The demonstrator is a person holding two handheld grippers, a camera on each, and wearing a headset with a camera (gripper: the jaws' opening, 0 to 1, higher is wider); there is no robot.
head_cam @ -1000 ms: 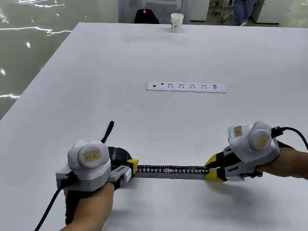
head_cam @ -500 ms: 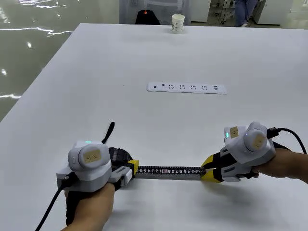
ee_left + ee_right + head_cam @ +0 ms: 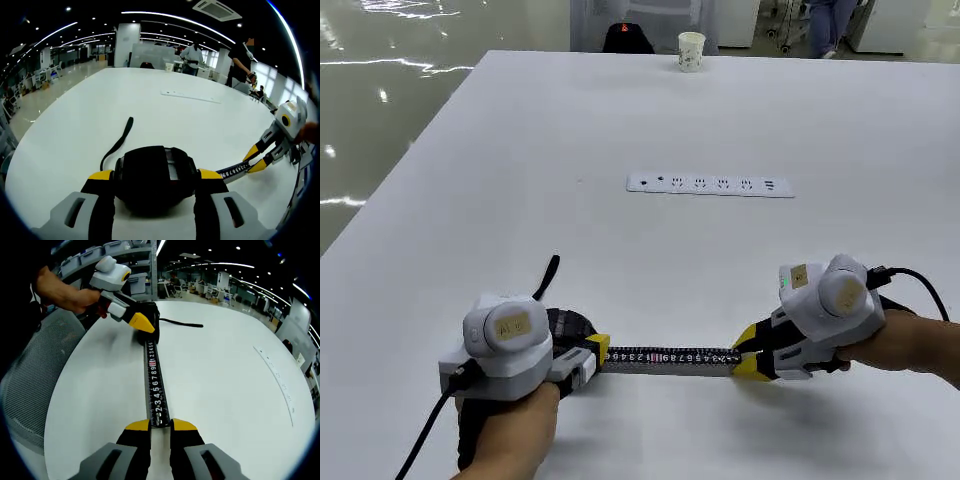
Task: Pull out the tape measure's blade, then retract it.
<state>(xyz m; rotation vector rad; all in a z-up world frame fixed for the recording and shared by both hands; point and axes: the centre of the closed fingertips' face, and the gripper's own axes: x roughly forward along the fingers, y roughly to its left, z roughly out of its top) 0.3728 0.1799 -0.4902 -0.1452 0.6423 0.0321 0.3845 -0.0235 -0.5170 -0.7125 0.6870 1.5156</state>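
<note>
tape blade stretched between two claws along the desk's near edge

the white desk (image 3: 520,150) runs wide and bare from the near edge to the far edge. its left edge stands well apart from the work. a long white power strip (image 3: 710,185) lies flat around the middle of the desk, with open surface between it and the grippers.

the left gripper (image 3: 592,350) sits toward the near-left part of the desk, its jaws clamped on either side of the black tape measure (image 3: 570,328), which rests on the desk. the right gripper (image 3: 748,352) is toward the near-right, its yellow-tipped jaws pinched together on the free end of the blade (image 3: 670,356). the blade lies straight and low over the desk between the two, roughly parallel to the near edge, numbers facing up.

a paper cup (image 3: 691,50) stands at the far edge. the tape measure's black strap (image 3: 547,273) trails over the desk behind the case, pointing toward the far edge.
</note>
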